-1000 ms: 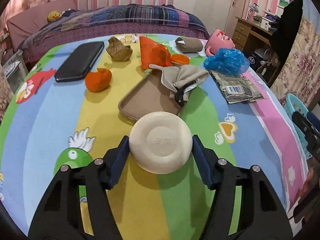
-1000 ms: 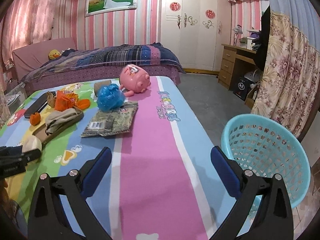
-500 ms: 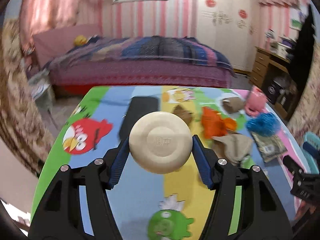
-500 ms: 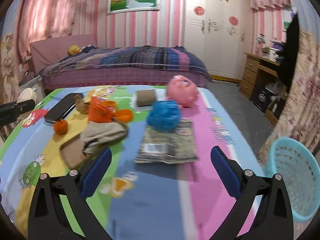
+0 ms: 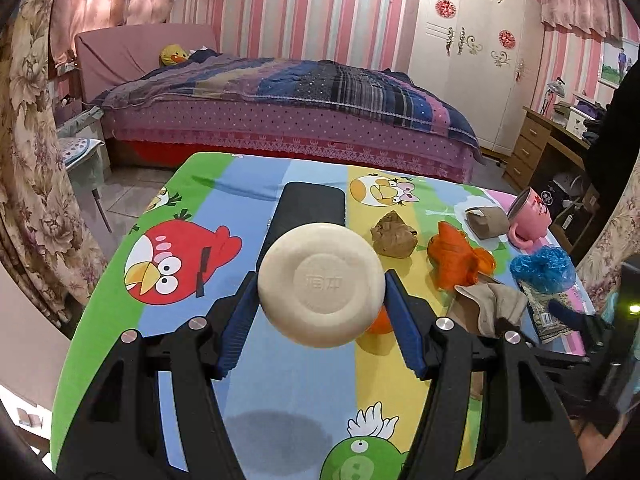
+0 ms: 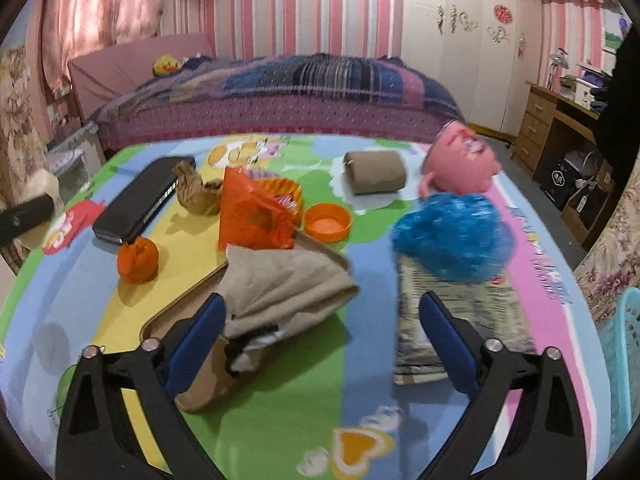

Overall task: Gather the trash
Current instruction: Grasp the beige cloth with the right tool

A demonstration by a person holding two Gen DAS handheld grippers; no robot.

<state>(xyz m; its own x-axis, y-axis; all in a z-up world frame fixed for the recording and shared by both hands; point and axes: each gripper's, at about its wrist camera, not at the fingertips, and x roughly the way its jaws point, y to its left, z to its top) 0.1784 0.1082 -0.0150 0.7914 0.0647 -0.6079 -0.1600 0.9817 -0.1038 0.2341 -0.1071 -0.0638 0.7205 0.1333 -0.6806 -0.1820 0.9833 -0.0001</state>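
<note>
My left gripper (image 5: 320, 294) is shut on a cream round dish (image 5: 320, 276), held bottom-forward above the cartoon tablecloth (image 5: 180, 264). My right gripper (image 6: 322, 304) hovers low over the table with its jaws closing and nothing pressed between them. A beige cloth (image 6: 280, 292) lies just beside its left finger. Trash is spread ahead of it: a blue plastic bag (image 6: 452, 236), a printed packet (image 6: 452, 320), an orange wrapper (image 6: 252, 216), an orange lid (image 6: 326, 222) and crumpled brown paper (image 6: 198, 196).
A turquoise basket (image 6: 624, 352) stands off the table's right edge. Also on the table are a tan tray (image 6: 192, 316), a black case (image 6: 140, 200), an orange fruit (image 6: 137, 262), a brown roll (image 6: 374, 178) and a pink pig cup (image 6: 460, 160). A bed stands behind.
My right gripper has swung left from the basket and the table edge to over the cloth and packet, and its jaws have narrowed. My left gripper has lifted the dish up and moved left.
</note>
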